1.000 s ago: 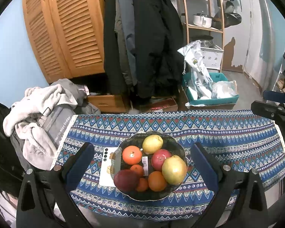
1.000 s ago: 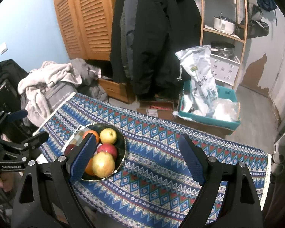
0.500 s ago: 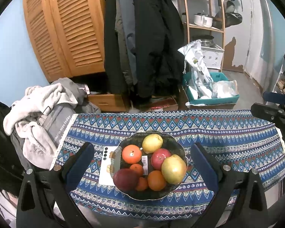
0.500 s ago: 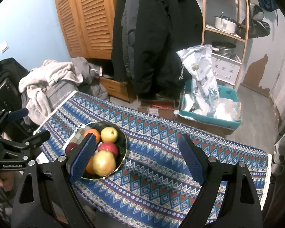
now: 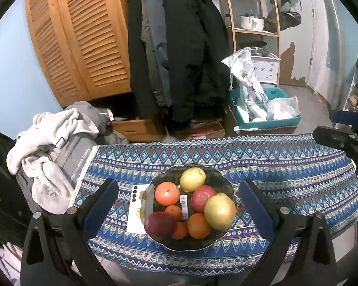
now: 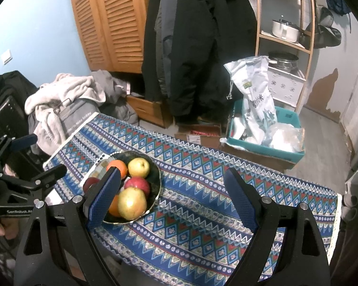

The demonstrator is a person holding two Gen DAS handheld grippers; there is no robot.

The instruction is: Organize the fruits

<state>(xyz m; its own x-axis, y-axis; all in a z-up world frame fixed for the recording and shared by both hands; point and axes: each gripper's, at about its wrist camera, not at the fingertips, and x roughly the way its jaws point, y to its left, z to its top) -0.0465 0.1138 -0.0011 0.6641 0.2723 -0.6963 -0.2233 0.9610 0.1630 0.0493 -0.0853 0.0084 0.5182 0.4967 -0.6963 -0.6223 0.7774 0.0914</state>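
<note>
Nearest, the left gripper point(image 5: 179, 205) has its blue-padded fingers point(image 5: 100, 205) spread wide and empty above the dark scalloped glass bowl point(image 5: 223, 186) of fruit, while the right gripper point(image 6: 174, 202), equally wide and holding nothing, hangs over bare patterned cloth to the bowl's right. The bowl sits on the table point(image 5: 286, 166), covered in blue zigzag fabric, partly on a white phone point(image 5: 134, 212), and holds two yellow pears point(image 5: 219, 211), a red apple point(image 5: 201, 196), a dark red fruit point(image 5: 158, 224) and several oranges point(image 5: 167, 193); beyond the table hang dark winter coats point(image 5: 179, 47)
</note>
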